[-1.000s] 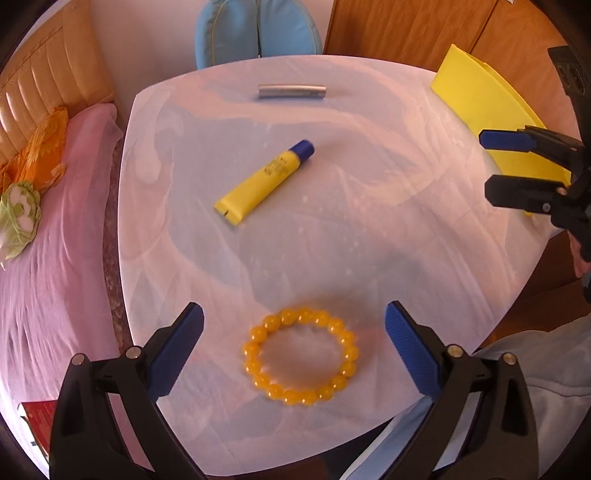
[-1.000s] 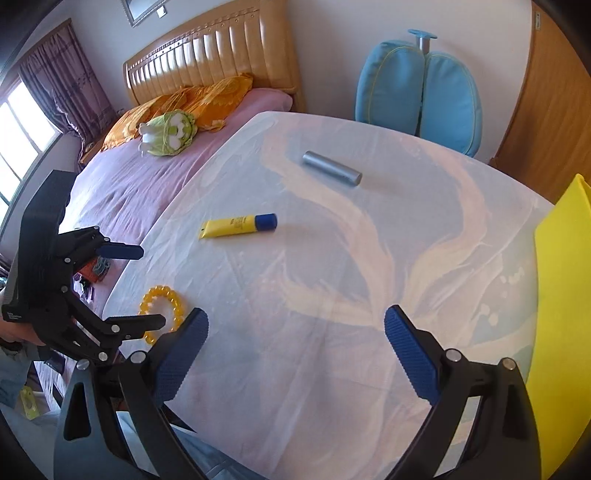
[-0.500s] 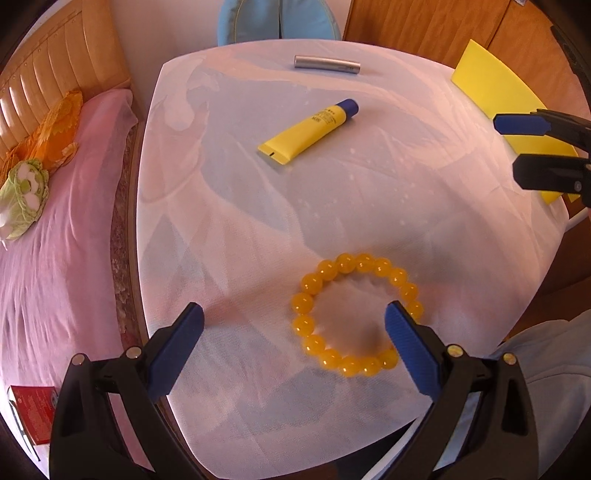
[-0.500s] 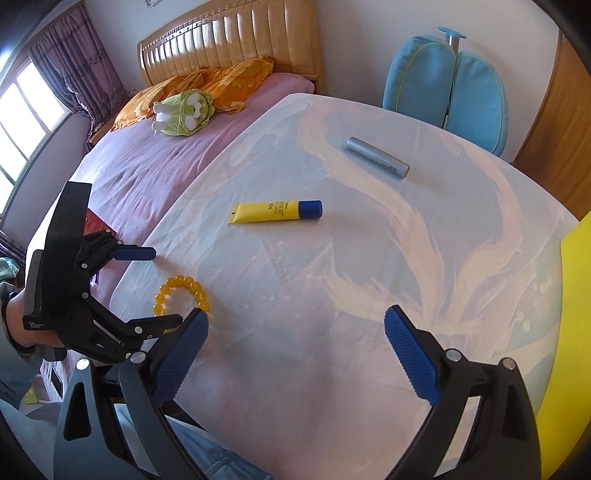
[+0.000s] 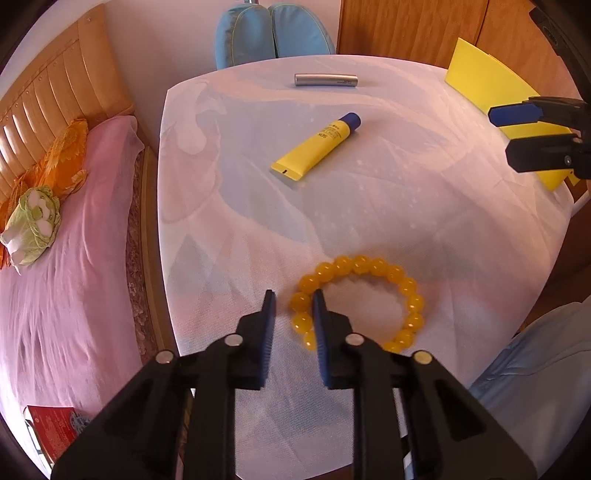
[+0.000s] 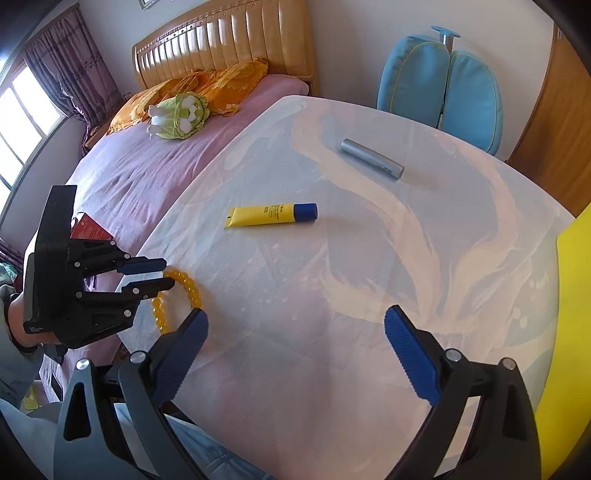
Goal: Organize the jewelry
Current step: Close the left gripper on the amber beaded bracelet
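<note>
A bracelet of round amber-yellow beads (image 5: 369, 264) lies flat on the white tablecloth (image 5: 236, 236) near the front left edge. My left gripper (image 5: 291, 306) points down at it, and its jaws are closing. They stand narrow astride the beads on the ring's left side, with a small gap still showing beside the bead. The right wrist view shows the same: the left gripper (image 6: 162, 275) straddles the bracelet (image 6: 192, 291). My right gripper (image 6: 295, 332) hangs wide open over the cloth with nothing between its fingers. It also shows in the left wrist view, as the right gripper (image 5: 498, 134) at the right edge.
A yellow tube with a blue cap (image 5: 317, 147) lies mid-table and a silver cylinder (image 5: 327, 80) further back. A yellow sheet (image 5: 484, 74) covers the far right corner. A pink bed (image 5: 74, 258) runs along the left, and a blue chair (image 5: 273, 29) stands behind the table.
The left gripper's jaws have gone from wide open to narrow around the bracelet's left beads, after sliding leftward over the ring. The right gripper has stayed open and almost still.
</note>
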`<action>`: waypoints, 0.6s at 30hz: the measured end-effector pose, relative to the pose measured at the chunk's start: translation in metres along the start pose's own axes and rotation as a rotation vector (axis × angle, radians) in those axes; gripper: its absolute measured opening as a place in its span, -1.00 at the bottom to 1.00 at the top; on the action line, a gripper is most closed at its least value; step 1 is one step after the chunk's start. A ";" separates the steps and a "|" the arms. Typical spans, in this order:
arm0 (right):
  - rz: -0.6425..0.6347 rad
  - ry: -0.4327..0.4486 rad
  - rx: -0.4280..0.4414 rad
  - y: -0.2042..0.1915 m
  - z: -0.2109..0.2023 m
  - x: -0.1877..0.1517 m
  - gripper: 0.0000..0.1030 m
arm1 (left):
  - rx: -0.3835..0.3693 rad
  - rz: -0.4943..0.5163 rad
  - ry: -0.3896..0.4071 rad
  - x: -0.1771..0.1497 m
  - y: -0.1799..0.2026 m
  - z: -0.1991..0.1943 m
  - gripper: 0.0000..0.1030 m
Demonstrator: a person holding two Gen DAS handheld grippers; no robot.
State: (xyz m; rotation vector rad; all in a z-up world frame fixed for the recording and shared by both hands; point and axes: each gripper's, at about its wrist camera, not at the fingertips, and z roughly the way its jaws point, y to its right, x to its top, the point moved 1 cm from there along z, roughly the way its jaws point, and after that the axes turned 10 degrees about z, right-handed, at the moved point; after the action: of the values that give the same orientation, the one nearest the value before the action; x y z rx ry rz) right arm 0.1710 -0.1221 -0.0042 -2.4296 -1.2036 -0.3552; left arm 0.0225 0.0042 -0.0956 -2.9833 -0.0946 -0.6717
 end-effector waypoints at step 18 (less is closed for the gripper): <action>0.018 0.060 -0.010 0.007 -0.019 0.004 0.89 | -0.056 0.055 0.118 0.033 0.009 -0.037 -0.79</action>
State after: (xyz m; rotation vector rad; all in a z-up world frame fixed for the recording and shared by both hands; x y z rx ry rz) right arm 0.1781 -0.1315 0.0127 -2.4195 -1.1567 -0.4264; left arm 0.0371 -0.0071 -0.0489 -2.9782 0.0137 -0.8560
